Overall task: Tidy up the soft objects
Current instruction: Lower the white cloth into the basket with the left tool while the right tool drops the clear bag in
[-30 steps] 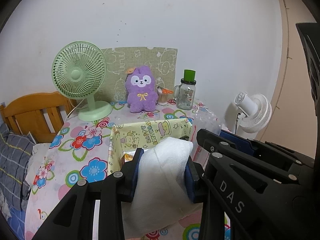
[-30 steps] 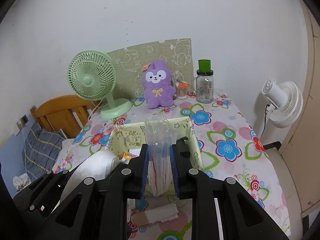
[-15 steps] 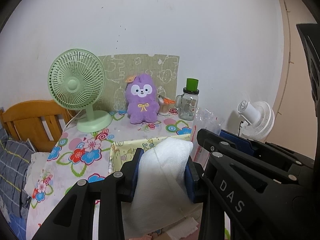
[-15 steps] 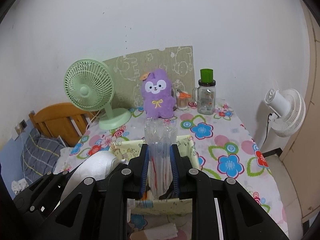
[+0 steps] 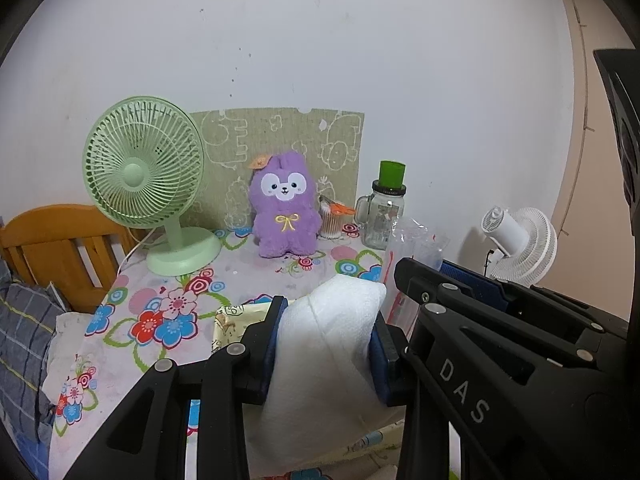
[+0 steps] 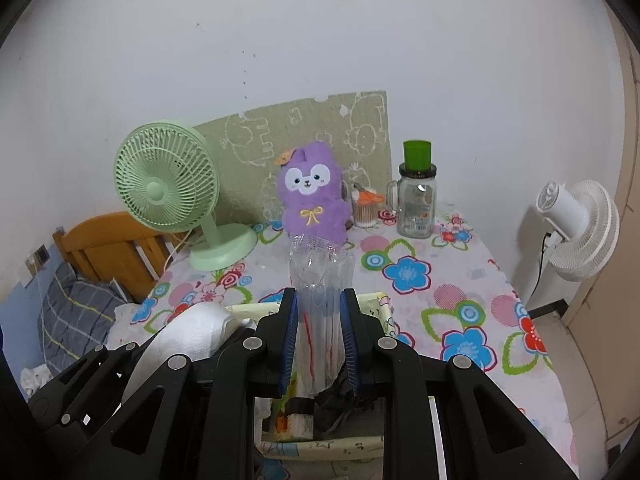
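Your left tongs [image 5: 326, 346] are clamped on the white, quilted soft paper pack [image 5: 320, 364] and your right tongs [image 6: 318, 340] on the clear, air-column plastic cushion sleeve [image 6: 320, 304], both held above the pale yellow cartoon-print fabric storage box [image 6: 380, 312] on the flowered desk [image 6: 460, 304], likely so each can drop straight in. Compared with a second ago, both loads sit further over the box, the purple plush rabbit [image 6: 312, 192] looks closer, and neither grip has changed.
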Motion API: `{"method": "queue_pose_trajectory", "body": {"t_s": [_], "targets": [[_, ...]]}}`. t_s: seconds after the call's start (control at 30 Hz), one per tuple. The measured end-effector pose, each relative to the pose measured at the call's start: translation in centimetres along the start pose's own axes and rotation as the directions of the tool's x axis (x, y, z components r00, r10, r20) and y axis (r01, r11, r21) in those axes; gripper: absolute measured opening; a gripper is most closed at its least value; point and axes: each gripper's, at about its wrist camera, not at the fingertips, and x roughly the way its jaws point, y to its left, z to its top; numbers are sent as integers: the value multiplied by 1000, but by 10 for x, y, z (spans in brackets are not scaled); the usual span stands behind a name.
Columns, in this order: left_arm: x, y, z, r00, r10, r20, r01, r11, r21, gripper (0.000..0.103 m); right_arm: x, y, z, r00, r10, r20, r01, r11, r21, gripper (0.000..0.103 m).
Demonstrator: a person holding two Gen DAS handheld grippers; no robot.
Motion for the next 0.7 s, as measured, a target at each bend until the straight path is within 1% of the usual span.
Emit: {"method": "queue_pose_trajectory", "body": {"t_s": [0.13,0.27,0.4,0.47,0.53,0.6,0.63,0.67,0.7], "targets": [[16,1,-2,1000,6,-28,-6,1000,-3,38,19,-7,0,999,21,-41,-21,1000,18,25],[28,4,-4,999,-1,-50,1,1000,-15,39,31,-7,-1,998,33,-61,-32,999,13,25],[37,6,-6,997,-15,-76,13,1000,-23,45,42,-9,-3,995,49,-87,-48,999,13,25],[41,6,-7,996,-5,-85,3,1000,-25,51,46,-10,-4,994,53,-97,-51,999,15,25],[43,6,-8,996,1,-95,-3,1000,-27,60,50,-10,-4,992,57,-112,-56,998,14,25],[46,7,-9,995,0,-102,-3,1000,-29,63,52,-10,-5,991,56,-123,-55,998,8,34],[46,7,-9,995,13,-103,-16,999,-28,67,53,-9,-6,992,38,-121,-38,999,2,39],[47,8,-10,994,24,-102,-27,999,-27,68,53,-8,-6,993,23,-116,-24,1000,-8,43],[48,9,-10,994,31,-103,-34,999,-29,69,52,-8,-7,993,23,-115,-25,1000,-12,44]]}}
